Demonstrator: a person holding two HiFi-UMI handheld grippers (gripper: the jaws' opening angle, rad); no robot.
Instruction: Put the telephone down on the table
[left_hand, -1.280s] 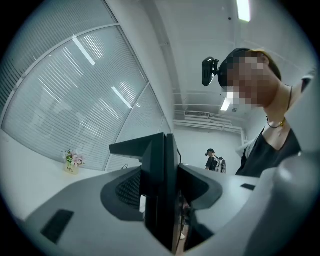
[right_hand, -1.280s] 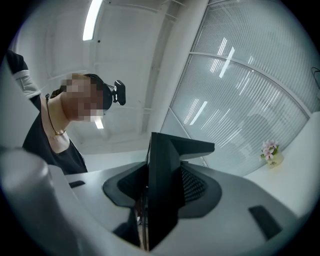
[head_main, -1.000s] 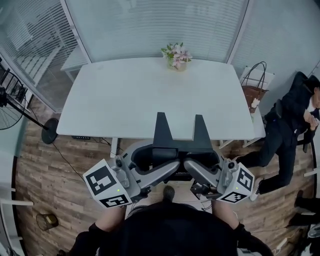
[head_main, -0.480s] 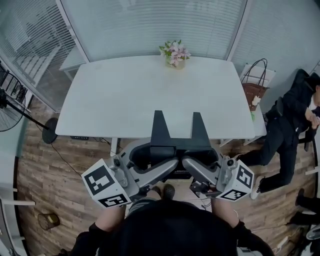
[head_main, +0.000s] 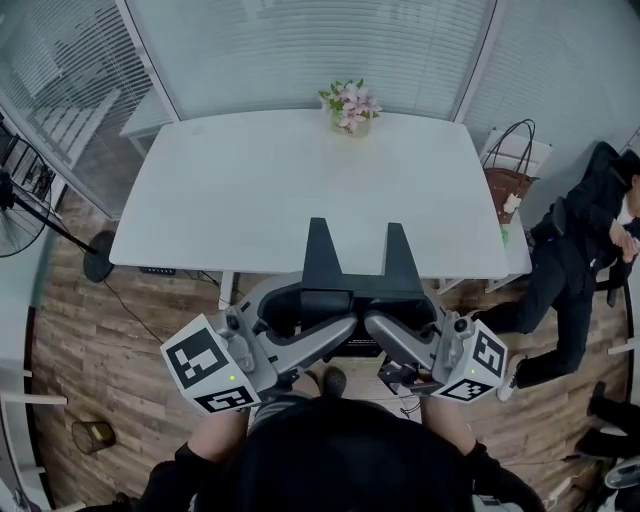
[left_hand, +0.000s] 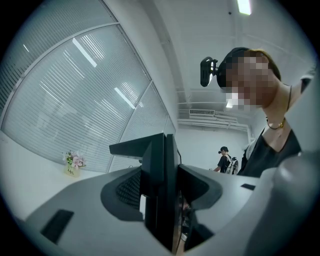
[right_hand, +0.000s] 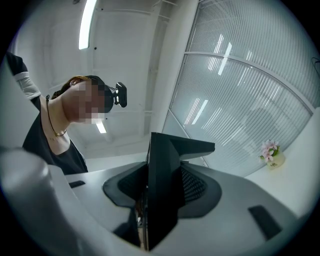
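The telephone (head_main: 352, 282) is a black thing with two upright wedge-shaped prongs. It hangs in the air over the near edge of the white table (head_main: 250, 190). My left gripper (head_main: 318, 312) grips its left end and my right gripper (head_main: 398, 312) its right end, both shut on it. In the left gripper view the black telephone (left_hand: 159, 190) stands edge-on between the grey jaws of the left gripper (left_hand: 161, 205). The right gripper view shows the telephone (right_hand: 162, 192) the same way, clamped in the right gripper (right_hand: 157, 205).
A small vase of pink flowers (head_main: 350, 108) stands at the table's far edge. A brown handbag (head_main: 508, 172) rests beside the table's right end, and a person in dark clothes (head_main: 580, 250) sits on the floor there. A fan stand (head_main: 60, 235) is at the left.
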